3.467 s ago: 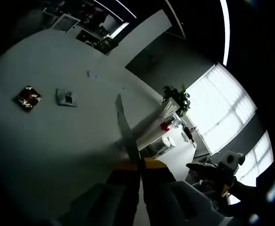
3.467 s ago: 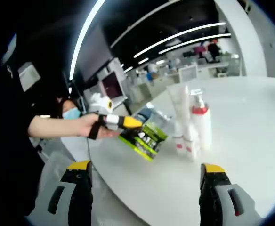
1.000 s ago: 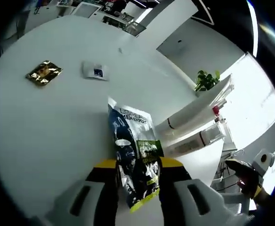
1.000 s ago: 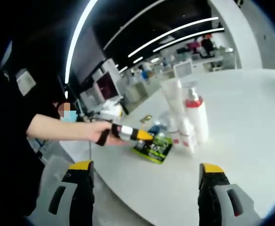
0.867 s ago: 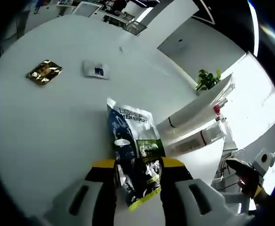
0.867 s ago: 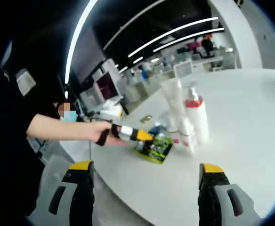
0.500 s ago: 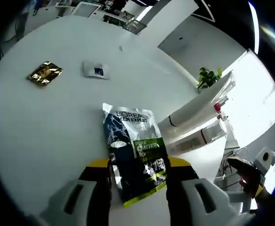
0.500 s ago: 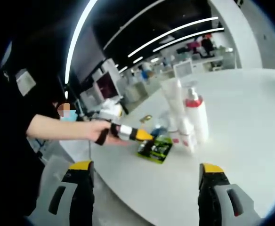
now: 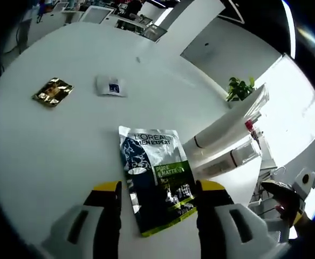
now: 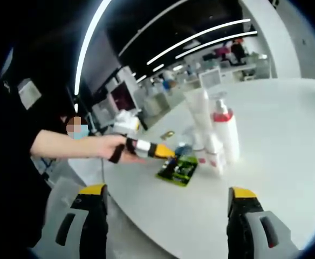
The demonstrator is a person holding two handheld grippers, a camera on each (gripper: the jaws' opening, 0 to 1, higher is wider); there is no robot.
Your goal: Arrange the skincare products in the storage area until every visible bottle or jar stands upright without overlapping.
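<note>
A dark blue and green sachet packet (image 9: 156, 181) lies flat on the white table (image 9: 55, 145) between the spread jaws of my left gripper (image 9: 158, 188), which is open. In the right gripper view the packet (image 10: 178, 170) lies just past the left gripper (image 10: 165, 154), which a hand holds. Behind it stand a white tube (image 10: 199, 116), a pump bottle with a red collar (image 10: 225, 135) and small white bottles (image 10: 214, 157), all upright. My right gripper (image 10: 166, 191) is open and hangs off the near table edge, holding nothing.
A gold sachet (image 9: 52, 90) and a white sachet with a blue mark (image 9: 110, 85) lie farther out on the table. The tube and bottles (image 9: 222, 137) sit to the right of the packet. The right gripper (image 9: 288, 193) shows at the far right. A potted plant (image 9: 238, 89) stands beyond.
The left jaws have spread and let go of the packet, which went from held on edge to lying flat on the table. The right gripper has stayed put.
</note>
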